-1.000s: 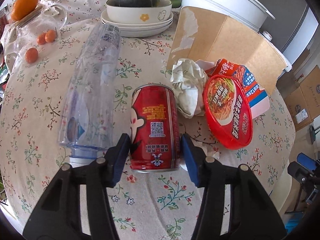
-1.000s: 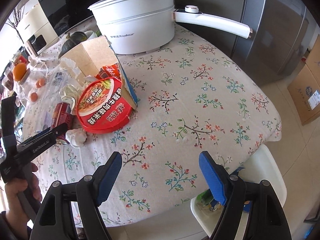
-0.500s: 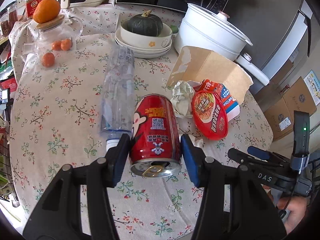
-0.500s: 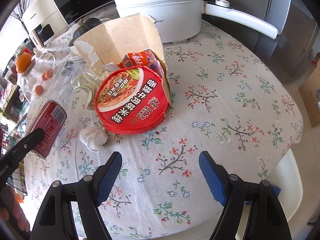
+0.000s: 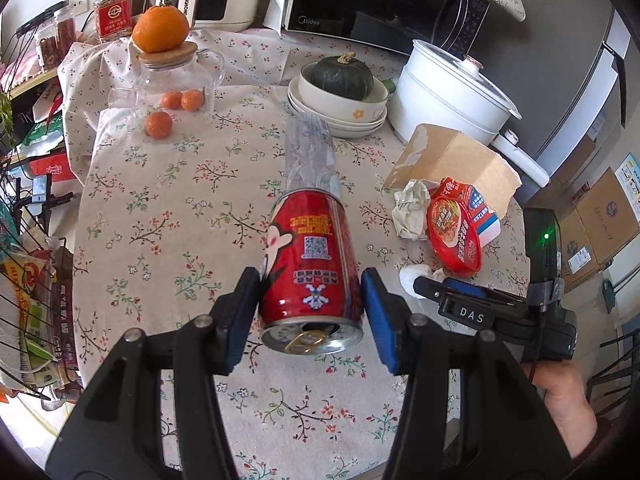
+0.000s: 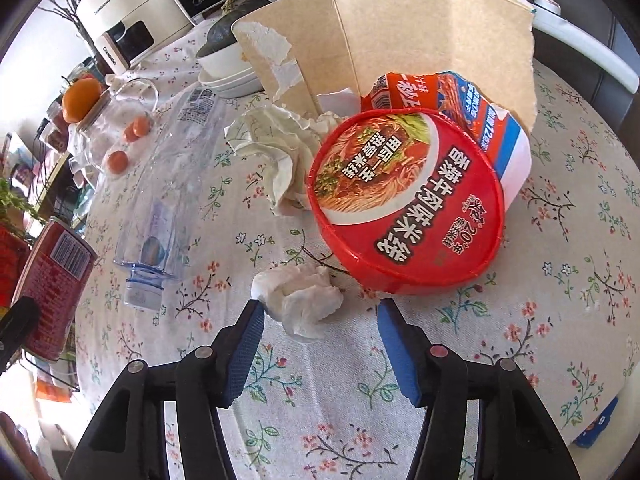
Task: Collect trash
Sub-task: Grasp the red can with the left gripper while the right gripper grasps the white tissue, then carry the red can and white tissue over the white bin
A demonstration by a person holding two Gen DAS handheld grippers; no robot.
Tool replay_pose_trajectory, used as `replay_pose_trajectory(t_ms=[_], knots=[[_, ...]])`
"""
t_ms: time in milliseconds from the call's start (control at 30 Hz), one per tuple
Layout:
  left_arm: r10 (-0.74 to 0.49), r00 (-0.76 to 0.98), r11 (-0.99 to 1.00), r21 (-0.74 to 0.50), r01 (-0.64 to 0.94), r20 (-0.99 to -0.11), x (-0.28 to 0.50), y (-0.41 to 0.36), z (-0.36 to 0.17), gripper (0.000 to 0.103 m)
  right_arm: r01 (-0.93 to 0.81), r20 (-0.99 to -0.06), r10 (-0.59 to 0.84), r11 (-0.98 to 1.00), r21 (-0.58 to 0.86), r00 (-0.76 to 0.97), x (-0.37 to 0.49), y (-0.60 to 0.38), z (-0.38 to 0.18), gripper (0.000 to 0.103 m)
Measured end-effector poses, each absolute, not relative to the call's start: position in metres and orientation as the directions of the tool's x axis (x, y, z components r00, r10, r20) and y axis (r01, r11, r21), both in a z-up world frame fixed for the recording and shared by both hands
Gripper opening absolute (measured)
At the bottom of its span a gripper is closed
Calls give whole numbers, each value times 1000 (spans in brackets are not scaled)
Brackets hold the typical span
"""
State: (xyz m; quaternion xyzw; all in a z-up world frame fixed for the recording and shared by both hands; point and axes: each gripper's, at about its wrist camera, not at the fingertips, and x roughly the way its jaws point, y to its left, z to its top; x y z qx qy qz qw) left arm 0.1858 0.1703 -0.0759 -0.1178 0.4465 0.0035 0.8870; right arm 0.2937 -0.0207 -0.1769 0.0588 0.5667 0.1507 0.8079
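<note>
- While the left gripper [image 5: 310, 306] is clamping the red can [image 5: 310, 264] between its blue pads, the can is hanging clear above the floral tablecloth [image 5: 160, 208], its opened pull-tab end facing the camera at 6 o'clock.
- Lying on the cloth beyond the can, toward 12 o'clock in the left view, is the clear plastic bottle [image 5: 310, 152]; the bottle is resting on its side, neck pointing toward the viewer.
- At 3 o'clock of the can are sitting the remaining pieces of trash: a crumpled paper wrapper [image 5: 410, 214], a red noodle bowl [image 5: 454, 236] tipped on its side, and a torn cardboard box [image 5: 452, 160] standing behind both.
- The right gripper [image 6: 320, 338] is standing wide apart and empty, its fingers framing a small wadded tissue [image 6: 300, 300], which is lying on the cloth just ahead of the tips, toward 12 o'clock; neither pad appears to be touching it.
- The noodle bowl [image 6: 404, 204] is lying just beyond the tissue at 1 o'clock, close enough to brush the right pad.
- Step in hand, as judged: one item is being carried off by the left hand while the right is lining up on the next.
- Next move, as judged: the right gripper is needing to advance slightly and lower until the pads are flanking the tissue, then close gently, since the wad is soft and may slip or tear; no bin is showing in either view.
</note>
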Motion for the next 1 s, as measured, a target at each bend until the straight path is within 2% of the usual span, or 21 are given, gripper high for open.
replay_pose_trajectory(t_ms=[33,100,200,600,1000], knots=[[-100,601,972,-207,-111,-793,185,171,-76,54,-185,-893,323,943,276,312,294,-19,-179,46],[-102,601,972,-207,-109,-793,184,170,-76,54,-207,-880,358,930,305,313,296,-16,-178,27],[-104,605,972,-208,-105,-790,183,169,-74,54,-226,-876,358,928,296,323,296,-11,-173,23],[-118,613,981,-186,-49,-781,176,147,-68,54,-226,-881,334,936,269,335,276,-36,-143,22],[-149,603,986,-164,32,-784,175,105,-67,54,-156,-891,275,960,233,362,256,-104,-123,22]])
